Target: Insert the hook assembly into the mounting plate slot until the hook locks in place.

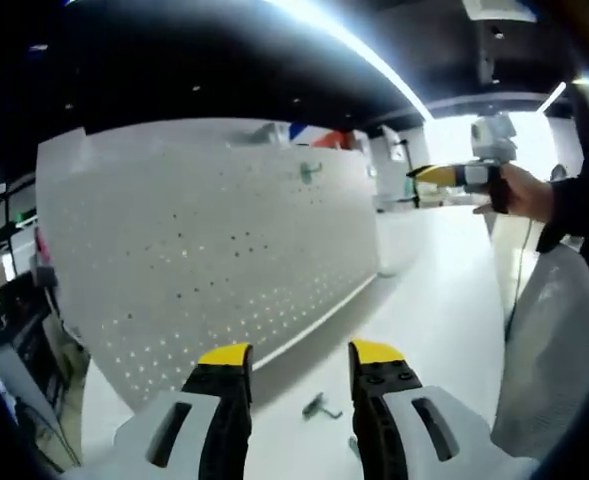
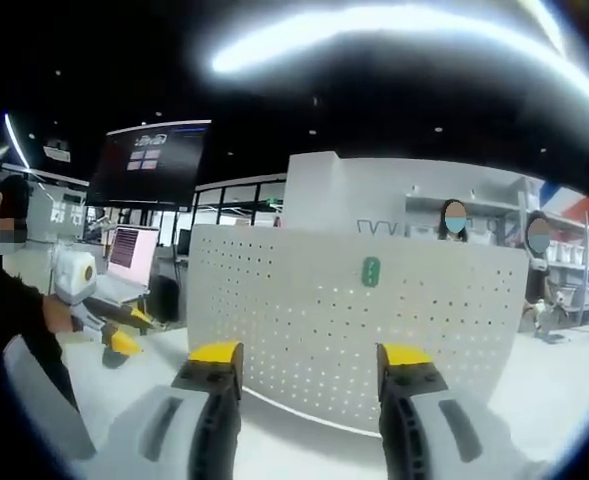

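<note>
A white perforated mounting plate (image 1: 204, 250) stands upright on the white table. A small green hook (image 1: 309, 172) sits on its upper part. A small grey hook piece (image 1: 319, 407) lies on the table just ahead of my left gripper (image 1: 300, 360), which is open with nothing between its yellow-tipped jaws. In the right gripper view the plate (image 2: 354, 330) faces me with the green hook (image 2: 371, 271) near its top. My right gripper (image 2: 310, 355) is open and empty, short of the plate. The right gripper (image 1: 454, 177) is also held up at the plate's right, and the left gripper (image 2: 114, 335) is low at the left.
The white table (image 1: 444, 300) stretches to the right of the plate. A person's hand (image 1: 522, 190) and dark sleeve are at the right edge. Behind the plate are two people, shelves (image 2: 564, 270), a dark screen (image 2: 154, 160) and a pink monitor (image 2: 132, 250).
</note>
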### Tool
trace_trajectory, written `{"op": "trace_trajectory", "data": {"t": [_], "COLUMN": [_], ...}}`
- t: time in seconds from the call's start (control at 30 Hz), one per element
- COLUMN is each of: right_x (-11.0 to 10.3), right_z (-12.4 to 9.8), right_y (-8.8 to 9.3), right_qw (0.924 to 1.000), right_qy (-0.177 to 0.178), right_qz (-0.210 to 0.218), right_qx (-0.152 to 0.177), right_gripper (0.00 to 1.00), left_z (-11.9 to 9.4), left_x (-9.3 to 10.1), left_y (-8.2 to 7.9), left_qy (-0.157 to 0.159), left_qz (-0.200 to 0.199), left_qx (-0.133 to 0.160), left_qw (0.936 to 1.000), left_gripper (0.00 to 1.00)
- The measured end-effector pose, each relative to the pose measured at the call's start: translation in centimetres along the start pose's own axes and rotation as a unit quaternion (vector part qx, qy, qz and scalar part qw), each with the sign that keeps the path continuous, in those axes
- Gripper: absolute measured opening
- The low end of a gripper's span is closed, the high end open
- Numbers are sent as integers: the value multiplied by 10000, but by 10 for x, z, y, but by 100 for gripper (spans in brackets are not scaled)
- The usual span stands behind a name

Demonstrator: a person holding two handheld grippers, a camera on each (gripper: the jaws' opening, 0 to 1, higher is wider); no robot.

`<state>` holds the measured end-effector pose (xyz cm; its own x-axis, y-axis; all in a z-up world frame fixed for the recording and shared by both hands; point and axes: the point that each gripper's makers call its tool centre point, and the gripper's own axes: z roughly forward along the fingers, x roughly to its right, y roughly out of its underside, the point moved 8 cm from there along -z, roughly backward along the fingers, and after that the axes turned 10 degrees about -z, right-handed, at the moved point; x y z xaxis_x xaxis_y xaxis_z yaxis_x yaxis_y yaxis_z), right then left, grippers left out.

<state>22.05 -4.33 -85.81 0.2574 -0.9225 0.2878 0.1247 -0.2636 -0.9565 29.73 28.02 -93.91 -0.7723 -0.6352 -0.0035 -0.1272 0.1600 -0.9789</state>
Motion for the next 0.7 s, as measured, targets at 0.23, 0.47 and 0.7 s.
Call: {"op": "trace_trajectory", "data": {"t": [0.23,0.47,0.7], "right_x": [3,1,3], "right_z": [-2,-2,-2], "right_y": [-1,1,2], "right_qw": [10000,10000,10000], "right_qy": [46,23,28], "right_qz": [-21,-20,-47], "right_qx": [8,-5,-14], "right_gripper": [52,52,52], "left_z": [11,20,33], "left_x": [-4,-6,-9], "left_y": [9,20,32], "left_qy": [135,296,449], "left_qz": [32,92,137], "left_qx": [-182,-421,-614], "left_qw": [9997,9986,9970], "left_gripper": [38,37,36]}}
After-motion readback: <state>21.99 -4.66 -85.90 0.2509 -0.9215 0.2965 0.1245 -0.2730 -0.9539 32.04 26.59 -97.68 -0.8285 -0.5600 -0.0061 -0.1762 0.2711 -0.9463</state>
